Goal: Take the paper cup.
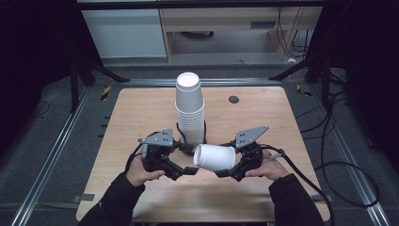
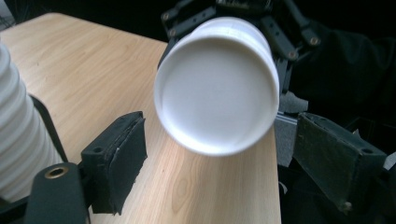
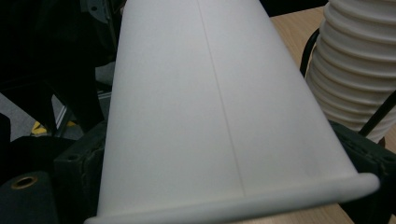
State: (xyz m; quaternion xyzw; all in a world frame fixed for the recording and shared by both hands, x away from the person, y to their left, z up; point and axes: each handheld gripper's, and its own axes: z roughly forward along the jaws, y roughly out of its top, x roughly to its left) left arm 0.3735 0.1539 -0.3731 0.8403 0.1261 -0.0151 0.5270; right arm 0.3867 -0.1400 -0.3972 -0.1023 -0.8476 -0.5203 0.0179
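1. A single white paper cup (image 1: 214,157) is held on its side in the right gripper (image 1: 229,172), the jaws clamped on its wall near the rim, about half closed.
2. In the right gripper view, the cup (image 3: 215,116) is seen running away from the camera, its rim nearest.
3. The left gripper (image 1: 188,170) is held with jaws wide apart; the cup's base (image 2: 217,88) is seen facing it, untouched.
4. A tall stack of cups (image 1: 190,109) is seen just behind, upside down on the wooden table (image 1: 141,113).
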